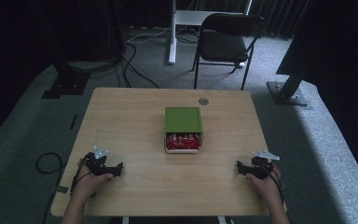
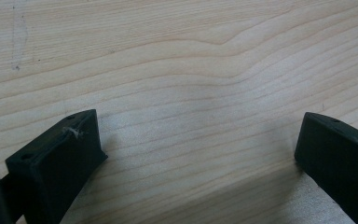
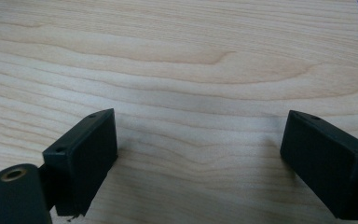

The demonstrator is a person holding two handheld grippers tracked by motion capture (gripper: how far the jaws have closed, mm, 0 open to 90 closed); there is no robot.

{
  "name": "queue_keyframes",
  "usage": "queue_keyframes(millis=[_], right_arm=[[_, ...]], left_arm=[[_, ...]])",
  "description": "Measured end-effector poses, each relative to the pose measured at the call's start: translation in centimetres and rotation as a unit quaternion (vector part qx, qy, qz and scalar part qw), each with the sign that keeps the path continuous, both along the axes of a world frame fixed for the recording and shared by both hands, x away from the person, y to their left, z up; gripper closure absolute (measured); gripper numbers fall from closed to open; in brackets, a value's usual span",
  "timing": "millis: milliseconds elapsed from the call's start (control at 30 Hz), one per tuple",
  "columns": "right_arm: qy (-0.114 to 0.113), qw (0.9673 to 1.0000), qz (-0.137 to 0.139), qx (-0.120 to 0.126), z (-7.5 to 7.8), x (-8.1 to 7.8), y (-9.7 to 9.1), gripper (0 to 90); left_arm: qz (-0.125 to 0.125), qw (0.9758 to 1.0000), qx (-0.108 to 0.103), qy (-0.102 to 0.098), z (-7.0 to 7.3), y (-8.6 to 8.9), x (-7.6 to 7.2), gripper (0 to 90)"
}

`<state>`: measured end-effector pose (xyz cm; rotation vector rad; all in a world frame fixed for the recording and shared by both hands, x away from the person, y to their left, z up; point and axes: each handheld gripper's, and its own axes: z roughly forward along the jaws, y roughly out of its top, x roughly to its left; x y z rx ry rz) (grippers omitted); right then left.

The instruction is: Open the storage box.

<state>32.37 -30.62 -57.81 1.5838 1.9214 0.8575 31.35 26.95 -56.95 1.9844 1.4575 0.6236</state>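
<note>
A green box (image 1: pixel 182 120) lies at the middle of the wooden table (image 1: pixel 130 116), its near end open on a white tray of red packets (image 1: pixel 182 141). My left gripper (image 1: pixel 117 169) rests near the table's front left, held by a hand. My right gripper (image 1: pixel 239 167) rests at the front right, held by the other hand. Both lie well short of the box. In the left gripper view the gripper (image 2: pixel 198 140) stands open over bare wood. The right gripper (image 3: pixel 200 135) in its own view is open too, with nothing between its jaws.
A small grey disc (image 1: pixel 203 101) sits in the table's far right part. Beyond the table stand a black folding chair (image 1: pixel 223 39), a white desk leg (image 1: pixel 172 32) and dark stands on grey carpet. Cables (image 1: pixel 135 65) trail over the floor.
</note>
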Motion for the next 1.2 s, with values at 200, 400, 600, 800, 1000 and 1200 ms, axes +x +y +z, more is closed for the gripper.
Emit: queue_keyframes(millis=[200, 400, 600, 800, 1000, 1200], right_arm=[[0.0, 1.0, 0.0, 0.0, 0.0, 0.0, 0.0, 10.2], [0.0, 1.0, 0.0, 0.0, 0.0, 0.0, 0.0, 10.2], [0.0, 1.0, 0.0, 0.0, 0.0, 0.0, 0.0, 10.3], [0.0, 1.0, 0.0, 0.0, 0.0, 0.0, 0.0, 10.2], [0.0, 1.0, -0.001, 0.001, 0.0, 0.0, 0.0, 10.2], [0.0, 1.0, -0.001, 0.001, 0.0, 0.0, 0.0, 10.2]], left_arm=[[-0.007, 1.0, 0.001, 0.001, 0.0, 0.1, 0.1, 1.1], [-0.037, 0.999, 0.023, -0.008, 0.3, -0.4, -0.3, 1.2], [-0.058, 0.9978, 0.027, -0.02, 0.9, -1.6, -0.6, 1.2], [-0.091, 0.9946, 0.034, -0.036, 1.7, -3.7, -0.6, 1.2], [-0.137, 0.988, 0.045, -0.055, 2.6, -6.2, -0.6, 1.2], [-0.164, 0.9829, 0.058, -0.061, 2.7, -7.5, -0.5, 1.2]])
